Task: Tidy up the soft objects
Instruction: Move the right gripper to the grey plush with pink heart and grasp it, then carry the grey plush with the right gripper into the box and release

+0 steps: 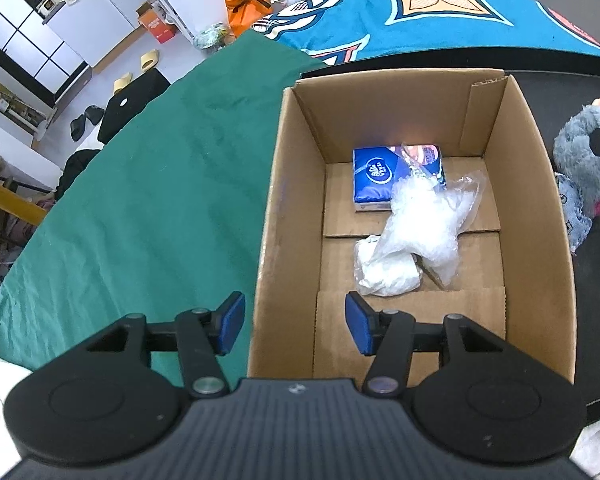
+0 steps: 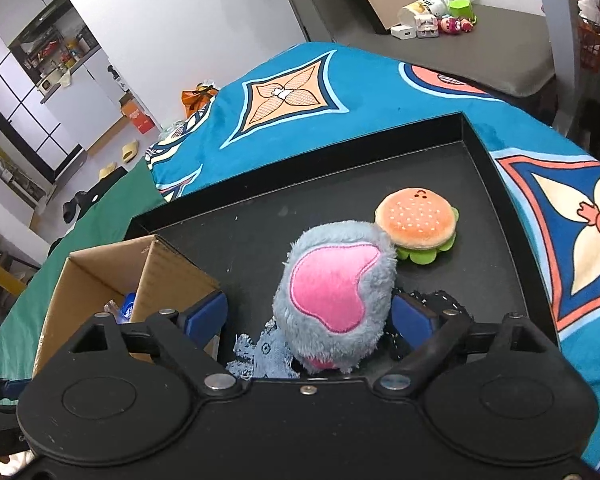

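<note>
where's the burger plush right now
In the right wrist view, the burger plush lies on the black tray, upper right of the grey-and-pink plush toy and touching it.

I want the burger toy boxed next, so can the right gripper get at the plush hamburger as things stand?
Probably not directly. The fuzzy grey plush toy stands between the open fingers of the right gripper, and the plush hamburger lies just behind it on the black tray. Going around the right side looks clear.

Box [image 1: 296, 208] on the tray [image 2: 380, 136] holds tissues [image 1: 374, 178] and bag [image 1: 424, 224]; plush [image 2: 336, 292] right of it, burger [image 2: 418, 226] behind.
</note>
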The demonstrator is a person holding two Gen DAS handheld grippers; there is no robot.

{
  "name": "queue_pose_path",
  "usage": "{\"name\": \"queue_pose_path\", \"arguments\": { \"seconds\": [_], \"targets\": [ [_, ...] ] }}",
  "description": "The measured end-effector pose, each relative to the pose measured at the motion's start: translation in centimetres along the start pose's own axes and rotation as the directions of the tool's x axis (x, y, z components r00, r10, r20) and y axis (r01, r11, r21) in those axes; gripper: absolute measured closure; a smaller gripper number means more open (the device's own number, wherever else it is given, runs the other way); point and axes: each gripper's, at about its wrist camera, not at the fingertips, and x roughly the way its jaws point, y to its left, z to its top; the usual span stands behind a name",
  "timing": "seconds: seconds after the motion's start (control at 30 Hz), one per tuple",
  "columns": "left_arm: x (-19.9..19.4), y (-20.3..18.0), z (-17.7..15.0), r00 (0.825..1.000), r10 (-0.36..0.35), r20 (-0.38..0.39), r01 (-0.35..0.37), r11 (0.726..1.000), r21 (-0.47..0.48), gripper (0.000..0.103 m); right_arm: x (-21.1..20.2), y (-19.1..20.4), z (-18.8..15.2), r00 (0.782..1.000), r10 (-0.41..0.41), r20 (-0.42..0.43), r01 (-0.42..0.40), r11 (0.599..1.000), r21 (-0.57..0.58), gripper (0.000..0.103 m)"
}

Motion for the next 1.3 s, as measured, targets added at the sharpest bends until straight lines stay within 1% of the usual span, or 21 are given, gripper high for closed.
{"name": "queue_pose_path", "arguments": {
  "seconds": [0.1, 0.13, 0.17, 0.2, 0.23, 0.27, 0.37, 0.57, 0.8, 1.0, 1.3],
  "targets": [
    [0.0, -0.5, 0.1, 1.0, 0.005, 0.003, -0.005, 1.0, 0.021, 0.049, 0.5, -0.1, 0.2, 1.0, 0.001, -0.012, -0.001, 1.0, 0.002, 0.015],
    [-0.1, -0.6, 0.1, 1.0, 0.005, 0.005, -0.005, 1.0, 0.026, 0.049, 0.8, -0.2, 0.2, 1.0, -0.002, -0.018, 0.002, 1.0, 0.001, 0.019],
    [-0.1, -0.7, 0.1, 1.0, 0.002, 0.007, -0.002, 1.0, 0.029, 0.049, 0.9, -0.2, 0.2, 1.0, -0.004, -0.023, 0.004, 1.0, 0.0, 0.027],
    [-0.1, -0.7, 0.2, 1.0, 0.0, 0.007, 0.0, 1.0, 0.029, 0.049, 1.0, -0.3, 0.2, 1.0, -0.005, -0.026, 0.005, 1.0, -0.001, 0.032],
    [-0.1, -0.7, 0.2, 1.0, -0.001, 0.008, 0.0, 1.0, 0.027, 0.049, 1.1, -0.4, 0.2, 1.0, 0.0, -0.03, 0.0, 1.0, -0.002, 0.048],
    [-0.2, -0.7, 0.2, 1.0, -0.001, 0.011, 0.001, 1.0, 0.021, 0.049, 1.2, -0.5, 0.2, 0.999, 0.005, -0.037, -0.005, 1.0, -0.004, 0.051],
    [-0.4, -0.5, 0.3, 1.0, -0.005, 0.021, 0.005, 1.0, 0.009, 0.049, 0.7, -0.5, -0.1, 1.0, 0.001, -0.029, -0.002, 1.0, -0.016, 0.056],
    [-1.0, 0.0, 0.0, 0.999, -0.02, 0.04, 0.02, 1.0, -0.002, 0.049, -0.8, -0.3, -0.5, 1.0, -0.012, -0.023, 0.012, 1.0, -0.025, 0.058],
    [-2.1, 1.1, -0.6, 0.996, -0.044, 0.082, 0.047, 0.998, -0.034, 0.049, -3.1, 0.4, -0.6, 0.999, -0.038, 0.011, 0.038, 0.998, -0.044, 0.058],
    [-2.8, 1.9, -1.1, 0.991, -0.066, 0.113, 0.073, 0.996, -0.059, 0.049, -4.7, 1.6, -0.9, 0.998, -0.062, 0.03, 0.064, 0.996, -0.07, 0.058],
    [-3.3, 3.3, -1.7, 0.985, -0.09, 0.147, 0.105, 0.99, -0.091, 0.049, -6.5, 4.1, -1.4, 0.995, -0.073, 0.064, 0.081, 0.988, -0.133, 0.058]
  ]
}}
